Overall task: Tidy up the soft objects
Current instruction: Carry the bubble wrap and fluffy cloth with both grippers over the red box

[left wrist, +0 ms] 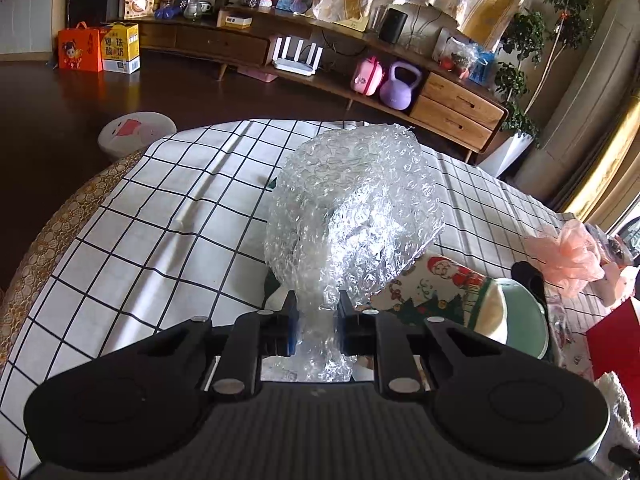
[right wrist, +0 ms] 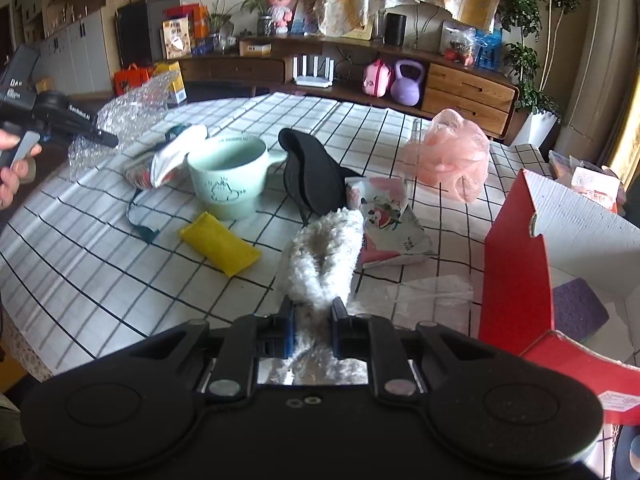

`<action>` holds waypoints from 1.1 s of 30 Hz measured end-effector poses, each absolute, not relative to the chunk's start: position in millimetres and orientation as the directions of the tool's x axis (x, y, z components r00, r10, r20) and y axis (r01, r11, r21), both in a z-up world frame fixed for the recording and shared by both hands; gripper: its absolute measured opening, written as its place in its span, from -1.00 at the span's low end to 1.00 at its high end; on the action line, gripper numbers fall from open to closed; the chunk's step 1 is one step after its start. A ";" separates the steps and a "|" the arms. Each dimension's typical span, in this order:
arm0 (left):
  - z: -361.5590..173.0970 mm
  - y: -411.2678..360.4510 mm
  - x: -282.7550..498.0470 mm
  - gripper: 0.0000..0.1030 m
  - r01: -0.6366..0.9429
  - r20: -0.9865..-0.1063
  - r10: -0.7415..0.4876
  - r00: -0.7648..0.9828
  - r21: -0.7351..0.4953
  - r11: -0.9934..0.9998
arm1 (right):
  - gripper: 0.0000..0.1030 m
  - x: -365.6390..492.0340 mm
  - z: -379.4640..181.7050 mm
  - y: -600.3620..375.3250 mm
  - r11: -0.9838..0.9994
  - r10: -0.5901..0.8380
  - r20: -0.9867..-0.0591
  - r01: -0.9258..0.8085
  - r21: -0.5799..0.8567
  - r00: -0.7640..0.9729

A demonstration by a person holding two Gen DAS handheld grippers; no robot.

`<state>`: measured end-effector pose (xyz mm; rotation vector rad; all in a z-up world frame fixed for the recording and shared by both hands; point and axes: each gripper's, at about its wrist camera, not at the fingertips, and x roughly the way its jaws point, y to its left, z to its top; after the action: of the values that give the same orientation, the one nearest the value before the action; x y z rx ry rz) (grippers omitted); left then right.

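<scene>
Left gripper: pinched on the bubble wrap, which stands up off the checked tablecloth, on the mug's left in the right wrist view.
Right gripper: clamped on the white fluffy cloth, just in front of the mug and clear of the table.
Red box: open, well to the right of the mug; likely where soft things go.
Doing it well: carry each piece high enough to clear the mug, and lower it fully into the box before letting go.
Watch: springy wrap may slip or unfurl.
Left on table: yellow pad, black cloth, pink mesh puff.
</scene>
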<state>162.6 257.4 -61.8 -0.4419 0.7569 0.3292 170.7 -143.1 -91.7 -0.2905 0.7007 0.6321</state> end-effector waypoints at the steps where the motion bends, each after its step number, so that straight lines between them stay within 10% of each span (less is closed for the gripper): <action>1: -57.7 254.7 159.8 -0.65 -0.431 -0.718 0.125 0.685 -0.262 0.864 | -0.69 168.4 -87.8 -145.6 0.779 0.448 -0.672 -0.626 -0.031 0.590; 33: 29.5 22.0 162.4 -0.64 0.066 -0.684 -0.209 0.699 -0.229 0.971 | -0.68 147.8 -5.5 -271.8 0.866 0.484 -0.507 -0.473 0.163 0.713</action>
<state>162.4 22.0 29.5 -0.1933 0.7830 -0.1538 147.8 -271.8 -5.5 0.0217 0.5676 0.5303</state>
